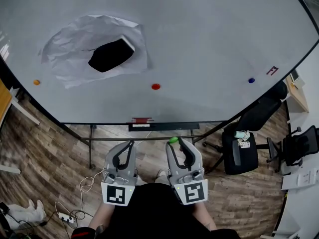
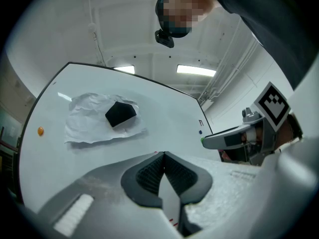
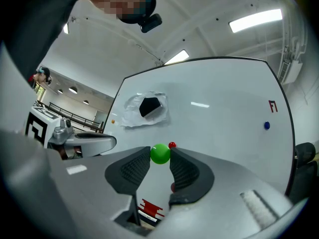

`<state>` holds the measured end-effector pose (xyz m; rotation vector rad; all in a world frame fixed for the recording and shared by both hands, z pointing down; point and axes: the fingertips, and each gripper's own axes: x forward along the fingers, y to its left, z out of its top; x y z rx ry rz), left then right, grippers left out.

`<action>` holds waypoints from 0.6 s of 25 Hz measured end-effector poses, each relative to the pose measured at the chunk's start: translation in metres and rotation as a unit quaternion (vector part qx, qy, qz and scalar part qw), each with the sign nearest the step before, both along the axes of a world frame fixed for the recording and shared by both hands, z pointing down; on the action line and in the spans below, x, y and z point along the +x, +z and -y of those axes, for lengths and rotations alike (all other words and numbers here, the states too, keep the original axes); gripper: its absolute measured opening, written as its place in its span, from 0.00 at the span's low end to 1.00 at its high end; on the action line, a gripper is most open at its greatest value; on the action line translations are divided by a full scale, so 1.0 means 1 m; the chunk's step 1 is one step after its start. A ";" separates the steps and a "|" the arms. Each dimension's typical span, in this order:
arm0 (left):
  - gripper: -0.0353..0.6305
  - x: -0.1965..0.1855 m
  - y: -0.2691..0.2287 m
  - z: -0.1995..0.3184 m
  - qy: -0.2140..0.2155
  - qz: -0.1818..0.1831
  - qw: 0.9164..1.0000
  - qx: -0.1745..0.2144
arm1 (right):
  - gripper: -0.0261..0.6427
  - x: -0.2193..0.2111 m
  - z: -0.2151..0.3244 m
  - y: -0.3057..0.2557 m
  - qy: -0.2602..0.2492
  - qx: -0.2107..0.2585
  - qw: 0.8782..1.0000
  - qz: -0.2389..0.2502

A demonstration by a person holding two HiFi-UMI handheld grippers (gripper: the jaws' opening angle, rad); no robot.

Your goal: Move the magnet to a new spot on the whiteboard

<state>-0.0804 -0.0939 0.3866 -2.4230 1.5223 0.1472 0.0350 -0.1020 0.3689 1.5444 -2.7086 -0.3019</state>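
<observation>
Right gripper: your right gripper (image 3: pixel 160 159) is clamped on the green magnet (image 3: pixel 160 153). Its two pads pinch the ball right at their tips.
Left gripper: your left gripper (image 2: pixel 163 156) is clenched. Its pads meet at the tips and nothing sits between them.
Green magnet: it is off the whiteboard (image 1: pixel 209 39). In the head view it shows below the board's lower edge, over the wooden floor (image 1: pixel 50 143).
How you hold them: the two grippers sit side by side low in front of you, apart from each other and both pointing toward the board.
Red magnet (image 1: pixel 156 86): it is on the board, low and about midway across. In the right gripper view it peeks out just to the right of the green one.
Orange magnet (image 1: pixel 36 82): it is on the board near the left edge.
Blue magnet (image 1: pixel 251 80): it is on the board toward the right, with a small red mark (image 1: pixel 272 70) near it.
Crumpled paper (image 1: pixel 75 44): it is on the board's upper left, with a black block (image 1: pixel 110 55) lying on it.
Tray (image 1: pixel 159 127): it runs under the board's lower edge, and a red thing (image 1: pixel 141 119) rests at it.
Black chair (image 1: pixel 241 148): it stands on the floor to your right, beyond the right gripper.
</observation>
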 end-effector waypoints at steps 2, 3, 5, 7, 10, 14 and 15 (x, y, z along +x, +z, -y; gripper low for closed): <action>0.06 0.002 0.000 0.002 0.000 0.001 1.000 0.000 | 0.23 0.002 0.002 0.000 0.001 0.002 1.000 -0.002; 0.06 0.003 -0.001 0.003 0.000 0.001 1.000 0.002 | 0.23 0.004 0.004 -0.001 0.001 0.003 1.000 -0.004; 0.06 0.006 -0.003 0.006 0.001 0.003 1.000 0.006 | 0.23 0.008 0.008 -0.001 0.003 0.004 1.000 -0.006; 0.06 0.010 -0.004 0.009 0.001 0.003 1.000 0.008 | 0.23 0.014 0.012 -0.003 0.005 0.001 1.000 -0.001; 0.06 0.018 -0.005 0.014 0.003 0.002 1.000 0.007 | 0.23 0.024 0.020 -0.007 0.008 -0.004 1.000 0.010; 0.06 0.031 -0.011 0.023 0.006 0.003 1.000 0.011 | 0.23 0.038 0.033 -0.016 0.012 0.000 1.000 0.012; 0.06 0.034 -0.012 0.025 0.007 0.006 1.000 0.013 | 0.23 0.041 0.036 -0.018 0.012 0.002 1.000 0.012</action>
